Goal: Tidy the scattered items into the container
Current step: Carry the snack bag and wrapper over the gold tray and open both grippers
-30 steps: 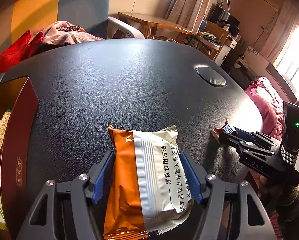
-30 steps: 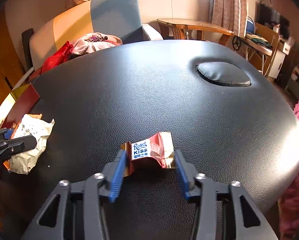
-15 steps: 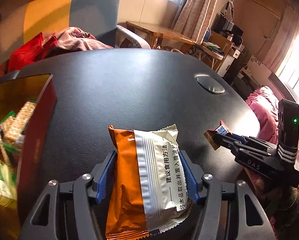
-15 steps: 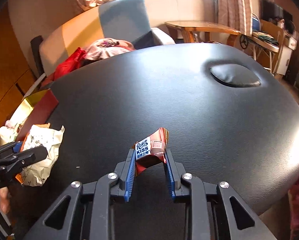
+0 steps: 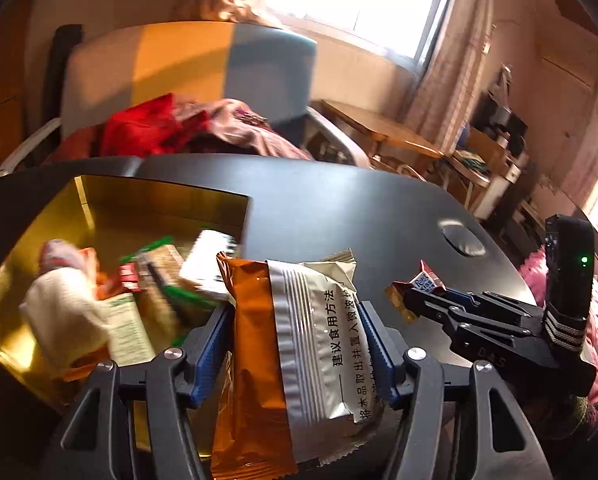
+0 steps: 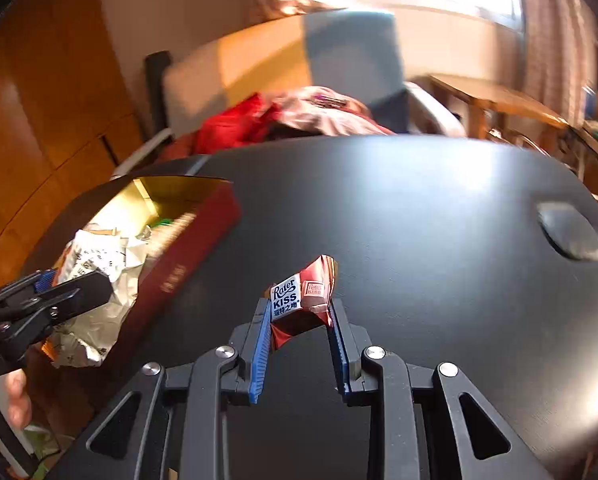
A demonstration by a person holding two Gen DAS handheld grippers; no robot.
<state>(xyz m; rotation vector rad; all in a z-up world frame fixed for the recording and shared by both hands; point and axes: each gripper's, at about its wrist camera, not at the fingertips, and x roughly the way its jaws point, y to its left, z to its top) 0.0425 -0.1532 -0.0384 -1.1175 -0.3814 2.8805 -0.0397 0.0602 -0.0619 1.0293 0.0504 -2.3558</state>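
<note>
From my left wrist camera the contents of the box (image 5: 155, 200) are smeared by motion; I can make out a pale bundle, a green-printed carton and cracker packs, but no print there is legible. The lower end of the snack packet (image 5: 299, 360) runs out of the frame's bottom edge. My left gripper (image 5: 295, 344) has its blue pads (image 5: 373, 344) clamped on that packet, which is orange down one side and silver-white on the other; the Chinese column reads 建议食用方法, and the lines beside it are partly cut off. From the right wrist camera, my right gripper (image 6: 299, 336) is closed on the small red chocolate wrapper (image 6: 303, 300), marked "Rater KISS" with blue Chinese characters below; a smaller "Rater KISS" patch sits on its red face. The gold lettering on the box's red outer wall (image 6: 175, 272) is too blurred to read. "DAS" is embossed on the right gripper's body in the left view. A second ago the chocolate lay on the black tabletop (image 6: 439, 220) between open fingers and the box showed only at the left margin; now both items are held above the tabletop near its left edge, the packet at the box's near right corner with the gold interior in full view, the chocolate well right of the box.
</note>
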